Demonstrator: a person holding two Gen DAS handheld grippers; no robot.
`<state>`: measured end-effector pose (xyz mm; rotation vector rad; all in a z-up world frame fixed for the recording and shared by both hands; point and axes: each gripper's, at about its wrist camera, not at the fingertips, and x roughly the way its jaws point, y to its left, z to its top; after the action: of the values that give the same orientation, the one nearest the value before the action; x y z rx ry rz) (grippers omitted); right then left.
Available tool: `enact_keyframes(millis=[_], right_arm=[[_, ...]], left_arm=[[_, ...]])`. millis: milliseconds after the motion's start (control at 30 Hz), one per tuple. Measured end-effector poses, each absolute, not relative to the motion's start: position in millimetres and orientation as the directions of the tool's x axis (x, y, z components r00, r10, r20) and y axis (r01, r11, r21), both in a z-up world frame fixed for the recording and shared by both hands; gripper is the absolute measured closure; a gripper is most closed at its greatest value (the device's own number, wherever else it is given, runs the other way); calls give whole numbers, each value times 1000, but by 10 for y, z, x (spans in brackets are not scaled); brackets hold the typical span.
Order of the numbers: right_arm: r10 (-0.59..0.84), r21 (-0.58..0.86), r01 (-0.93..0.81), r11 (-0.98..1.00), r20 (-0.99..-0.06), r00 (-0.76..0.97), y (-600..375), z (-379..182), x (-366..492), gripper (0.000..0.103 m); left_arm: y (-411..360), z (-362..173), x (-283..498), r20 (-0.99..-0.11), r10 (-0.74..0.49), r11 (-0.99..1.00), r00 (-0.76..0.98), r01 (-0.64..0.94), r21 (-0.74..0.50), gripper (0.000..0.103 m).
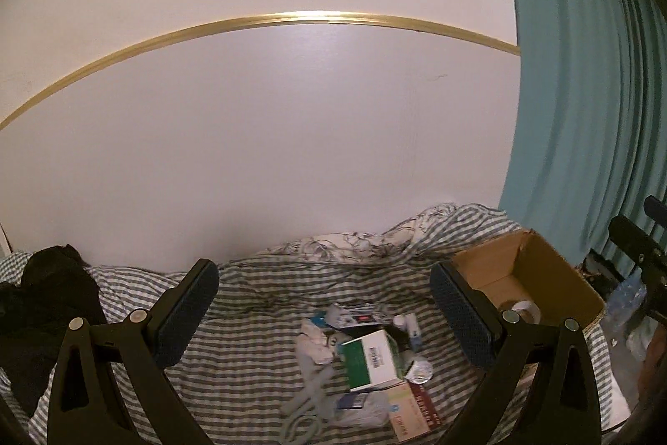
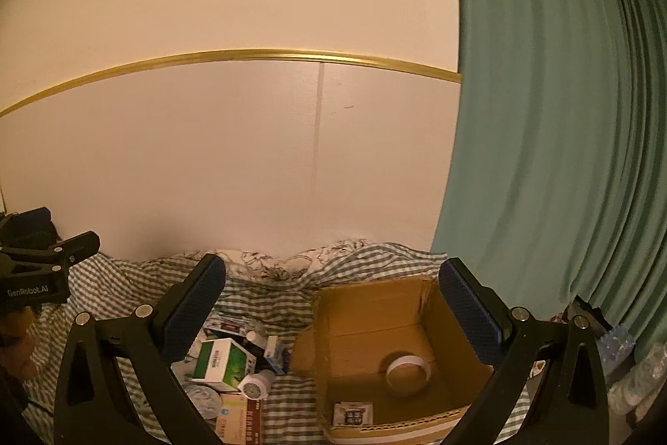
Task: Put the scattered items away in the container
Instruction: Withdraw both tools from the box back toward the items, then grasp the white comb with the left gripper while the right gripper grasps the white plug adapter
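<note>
Black claws (image 1: 325, 311) — blue pads (image 1: 187, 315) (silver screws)

"GenRobot.AI" stands in pale letters on the black body of the left claw (image 2: 35, 270), at nine o'clock in the right wrist view. The green-and-white carton (image 1: 373, 361) carries a barcode whose digits cannot be made out. Red characters on the flat pink packet (image 1: 419, 413) are too blurred to read.

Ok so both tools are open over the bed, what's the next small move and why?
Probably lower the left tool onto the green and white box. It sits on top of the pile, right between the open fingers, while the cardboard box holds only a tape roll and a small packet.
</note>
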<state>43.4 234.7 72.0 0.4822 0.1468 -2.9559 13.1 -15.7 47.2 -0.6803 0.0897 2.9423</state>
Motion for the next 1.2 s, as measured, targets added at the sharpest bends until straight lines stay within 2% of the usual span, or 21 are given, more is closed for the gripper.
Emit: enact_keyframes(millis=[400,1000,1200], right_arm=[[-181,-113,234,-966,-355,-917,1954,502,271,0],[-268,-84,356,-931,-507,-819,1568,-274,-281,0],[-283,-93,400,-912,-564,-776,1465,-604,-435,0]], left_arm=[[-678,192,-13,-465,130,-991,-876,-101,-87,0],[-850,-699,-554,-578,43,-999,-815,-39,-19,0],[-857,-1024,-752,-630,60,-997,-775,-72,-6,0]])
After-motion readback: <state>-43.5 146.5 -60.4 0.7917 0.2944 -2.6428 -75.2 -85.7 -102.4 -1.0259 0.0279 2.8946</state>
